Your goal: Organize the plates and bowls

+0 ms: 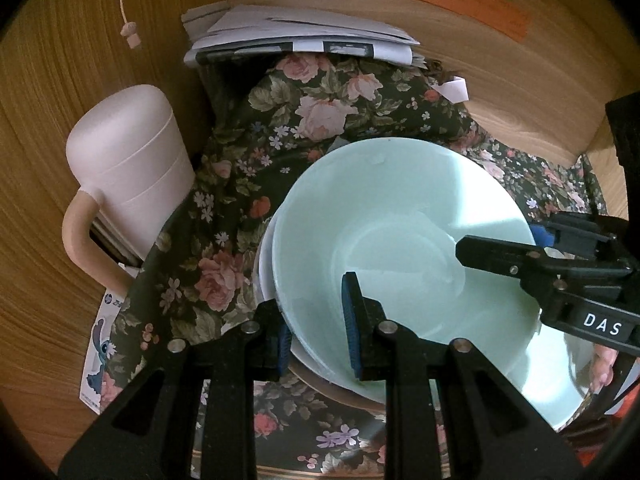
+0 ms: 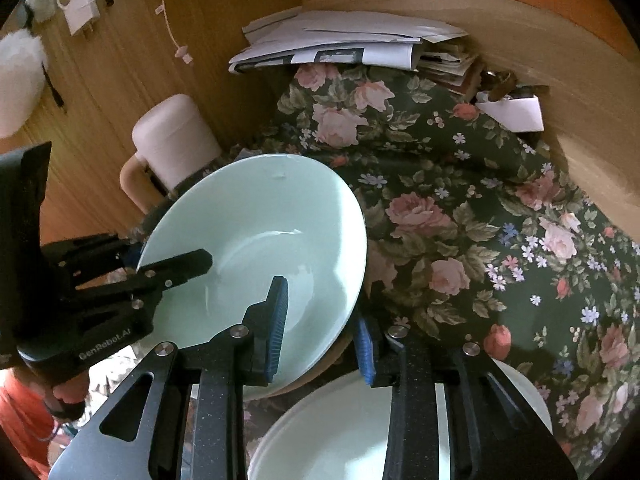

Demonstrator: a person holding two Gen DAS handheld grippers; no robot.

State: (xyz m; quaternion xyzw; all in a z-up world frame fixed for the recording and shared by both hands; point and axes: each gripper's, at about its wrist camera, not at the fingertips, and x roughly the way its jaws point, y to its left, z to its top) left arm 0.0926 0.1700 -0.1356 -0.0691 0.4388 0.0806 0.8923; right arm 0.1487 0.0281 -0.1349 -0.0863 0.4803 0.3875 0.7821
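We grip one mint bowl [image 1: 400,232] with both claws, left gripper [image 1: 320,340] and right gripper [image 2: 320,332], each clamped on its rim; one white plate [image 2: 332,432] lies below.

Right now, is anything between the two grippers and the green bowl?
No. The left gripper and the right gripper each already straddle the rim of the green bowl on opposite sides, one finger inside and one outside. Nothing visible sits between.

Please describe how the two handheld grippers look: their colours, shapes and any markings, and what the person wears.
Both grippers are black, with angular, cut-out linkage arms, silver pivot pins and ribbed blue pads on the fingers. The right gripper carries a white "DAS" label; the left gripper bears white "GenRobot.AI" lettering. Beside it an orange-red sleeve shows.
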